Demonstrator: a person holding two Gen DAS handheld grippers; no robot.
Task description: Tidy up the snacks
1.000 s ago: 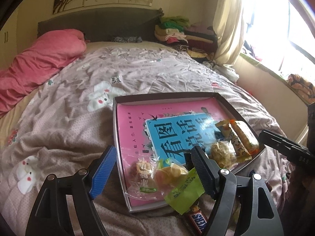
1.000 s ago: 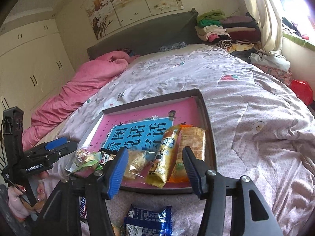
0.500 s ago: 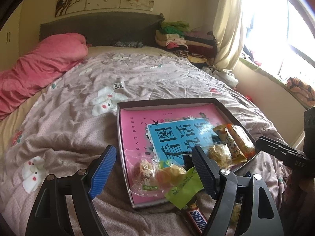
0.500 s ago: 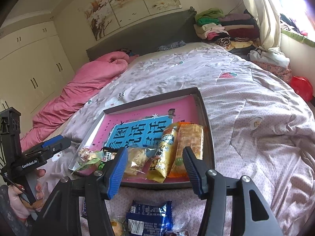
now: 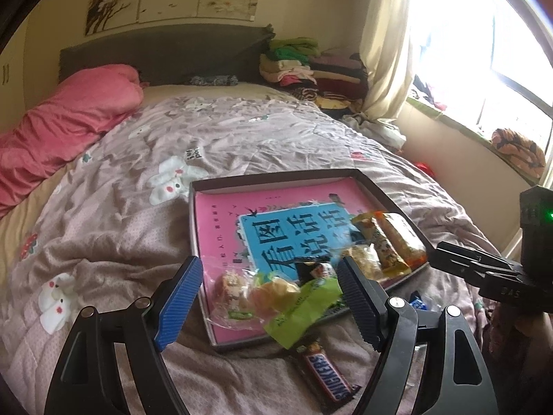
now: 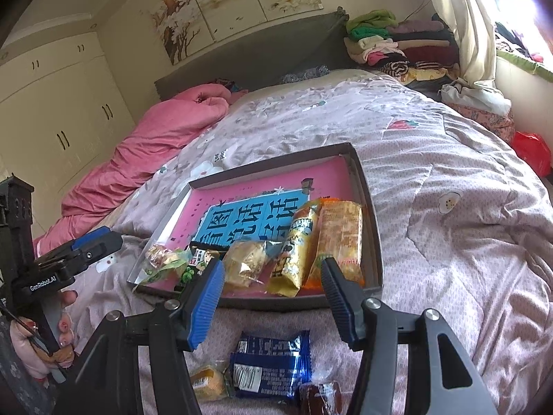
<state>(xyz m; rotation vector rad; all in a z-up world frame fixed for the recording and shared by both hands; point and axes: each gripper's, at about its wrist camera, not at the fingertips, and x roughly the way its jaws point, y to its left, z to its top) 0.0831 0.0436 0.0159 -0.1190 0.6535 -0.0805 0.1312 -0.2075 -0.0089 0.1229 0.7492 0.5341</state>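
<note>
The tray (image 6: 375, 242) has a dark grey rim and a pink floor with a blue panel of black characters. Inside it lie an orange pack (image 6: 340, 238), a yellow pack (image 6: 293, 252) and a lime-green wrapper (image 5: 304, 306). Before the tray lies a dark blue packet (image 6: 269, 366). The quilt (image 6: 449, 207) is mauve with white rabbits. Beyond the tray, a plain pink blanket (image 5: 58, 131).

Black gripper (image 5: 269, 295), ribbed blue pads (image 5: 178, 302)
</note>
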